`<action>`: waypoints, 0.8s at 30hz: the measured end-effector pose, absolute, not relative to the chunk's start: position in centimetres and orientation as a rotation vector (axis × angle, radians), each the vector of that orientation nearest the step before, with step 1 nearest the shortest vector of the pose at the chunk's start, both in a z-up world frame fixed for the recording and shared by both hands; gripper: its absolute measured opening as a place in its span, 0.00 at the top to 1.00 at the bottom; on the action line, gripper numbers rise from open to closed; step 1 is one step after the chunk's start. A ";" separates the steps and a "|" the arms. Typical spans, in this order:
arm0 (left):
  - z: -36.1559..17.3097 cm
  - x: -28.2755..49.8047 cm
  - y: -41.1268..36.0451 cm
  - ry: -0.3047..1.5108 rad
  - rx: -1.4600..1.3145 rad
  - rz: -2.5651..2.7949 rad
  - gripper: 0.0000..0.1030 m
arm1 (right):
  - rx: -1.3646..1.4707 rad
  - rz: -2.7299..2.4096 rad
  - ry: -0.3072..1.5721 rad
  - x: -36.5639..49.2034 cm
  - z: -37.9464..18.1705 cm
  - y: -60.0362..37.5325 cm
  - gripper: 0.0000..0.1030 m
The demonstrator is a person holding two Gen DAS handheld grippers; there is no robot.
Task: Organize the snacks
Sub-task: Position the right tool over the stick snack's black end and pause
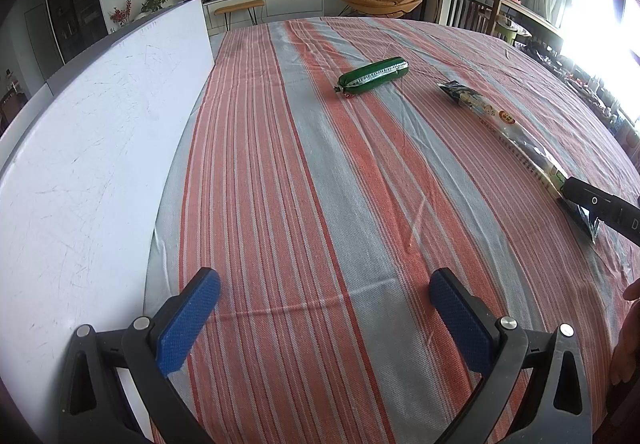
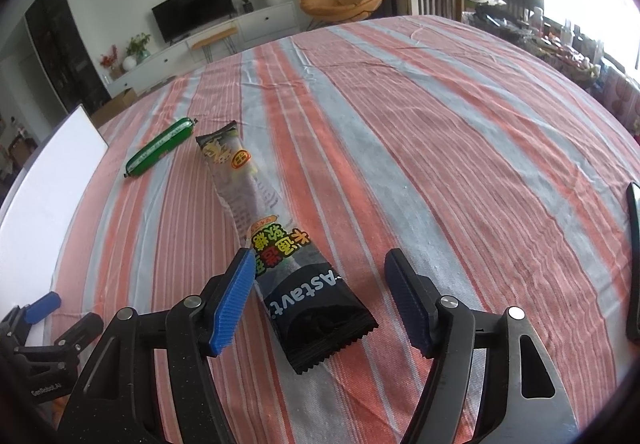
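Snack packet (image 2: 280,244): lies between right gripper (image 2: 320,300) fingers, spread, left pad touching; closing may crumple or skid it. Left gripper (image 1: 324,308) spread, empty.

We see our right gripper (image 2: 320,300) spread wide over the striped surface (image 2: 460,148), the long black snack packet (image 2: 276,244) lying between its blue pads, touching the left one. A green sausage stick (image 2: 160,152) lies beyond, near the white board (image 2: 44,188) at the surface's left edge.

The right hand-held gripper (image 1: 600,204) hides the packet's (image 1: 492,116) near end in the left view. A dark object (image 2: 633,264) is cut off at the right edge.
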State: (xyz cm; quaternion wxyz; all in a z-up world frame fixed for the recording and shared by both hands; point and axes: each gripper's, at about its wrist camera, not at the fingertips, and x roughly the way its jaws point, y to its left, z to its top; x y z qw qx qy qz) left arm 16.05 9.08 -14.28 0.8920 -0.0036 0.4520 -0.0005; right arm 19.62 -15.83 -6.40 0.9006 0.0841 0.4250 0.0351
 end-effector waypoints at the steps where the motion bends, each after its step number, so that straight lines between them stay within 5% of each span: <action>1: -14.3 16.1 9.1 0.938 -0.007 -0.001 0.00 | 0.174 0.073 0.879 19.6 -6.4 -15.8 0.31; 24: -11.9 17.4 8.8 1.040 -0.079 -0.066 0.00 | 0.187 0.111 0.876 19.4 -6.4 -16.2 0.31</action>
